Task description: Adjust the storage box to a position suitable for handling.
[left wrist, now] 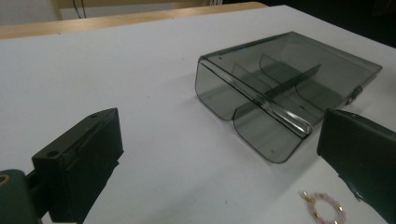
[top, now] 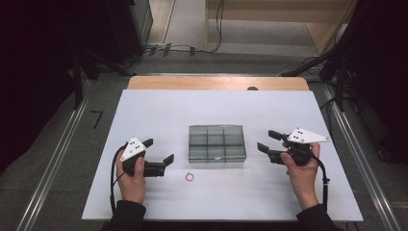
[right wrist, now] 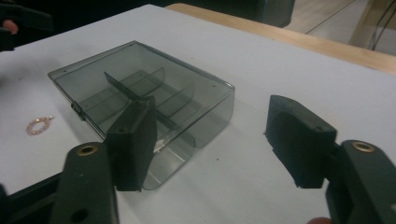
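A smoky transparent compartment box [top: 216, 143] with its lid closed lies at the middle of the white table [top: 144, 110]. It appears in the left gripper view [left wrist: 280, 88] and the right gripper view [right wrist: 140, 98] too. A small pink bead ring [top: 189, 177] lies just in front of the box; it also shows as the ring [left wrist: 324, 212] and the ring [right wrist: 39, 125]. My left gripper [top: 159, 150] stands open to the left of the box, empty. My right gripper [top: 268, 140] stands open to the right of the box, empty.
The table's wooden far edge [top: 216, 83] lies beyond the white surface. Cables [top: 192, 48] and dark stands sit on the floor behind. Bare table lies to all sides of the box.
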{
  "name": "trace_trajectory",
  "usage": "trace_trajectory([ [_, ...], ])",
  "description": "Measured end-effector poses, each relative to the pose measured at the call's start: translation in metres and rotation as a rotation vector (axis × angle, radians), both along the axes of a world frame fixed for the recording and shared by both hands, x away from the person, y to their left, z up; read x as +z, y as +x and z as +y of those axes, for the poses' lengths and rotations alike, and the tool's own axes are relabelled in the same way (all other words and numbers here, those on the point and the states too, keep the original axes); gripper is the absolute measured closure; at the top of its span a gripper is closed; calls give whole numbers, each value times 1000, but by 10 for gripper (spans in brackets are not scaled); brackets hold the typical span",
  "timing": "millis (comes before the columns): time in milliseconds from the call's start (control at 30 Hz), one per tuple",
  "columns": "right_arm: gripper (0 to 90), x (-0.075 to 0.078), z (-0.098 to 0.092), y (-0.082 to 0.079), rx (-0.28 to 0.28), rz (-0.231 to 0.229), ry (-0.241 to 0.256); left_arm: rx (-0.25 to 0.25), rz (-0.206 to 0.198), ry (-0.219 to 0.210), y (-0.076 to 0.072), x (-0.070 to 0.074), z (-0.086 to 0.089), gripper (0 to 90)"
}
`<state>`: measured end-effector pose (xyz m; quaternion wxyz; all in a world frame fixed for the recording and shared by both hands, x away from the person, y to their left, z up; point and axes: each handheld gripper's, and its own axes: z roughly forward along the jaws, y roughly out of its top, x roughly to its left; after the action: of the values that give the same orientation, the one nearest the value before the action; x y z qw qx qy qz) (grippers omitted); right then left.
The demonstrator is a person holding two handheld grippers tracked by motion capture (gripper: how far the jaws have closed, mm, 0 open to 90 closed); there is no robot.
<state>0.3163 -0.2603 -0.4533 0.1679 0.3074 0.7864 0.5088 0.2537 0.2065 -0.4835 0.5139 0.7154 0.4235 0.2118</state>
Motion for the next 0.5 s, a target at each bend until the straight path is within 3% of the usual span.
trace_trajectory([
  [33,321,0,0,0,0,0,0,5,0,-4,3,1,0,2],
  [67,393,0,4,5,7,25,13,5,0,-8,6,2,-1,9],
  [100,393,0,4,5,7,25,13,8,0,-11,9,3,-3,9],
  [133,449,0,7,8,10,34,27,21,-9,-10,11,3,-5,27],
  [200,470,-1,8,10,7,37,29,34,-17,-28,15,4,-7,44],
  [267,510,-3,11,14,-10,53,25,46,-4,-41,21,4,-10,47],
  [300,580,-8,14,19,-2,74,23,57,2,-44,24,3,-12,52],
  [367,613,-10,15,20,2,84,25,75,18,-62,29,0,-15,62],
  [400,671,-15,19,23,10,102,15,76,26,-71,31,-2,-16,84],
  [500,719,-24,26,27,11,122,0,82,50,-57,38,-7,-21,128],
])
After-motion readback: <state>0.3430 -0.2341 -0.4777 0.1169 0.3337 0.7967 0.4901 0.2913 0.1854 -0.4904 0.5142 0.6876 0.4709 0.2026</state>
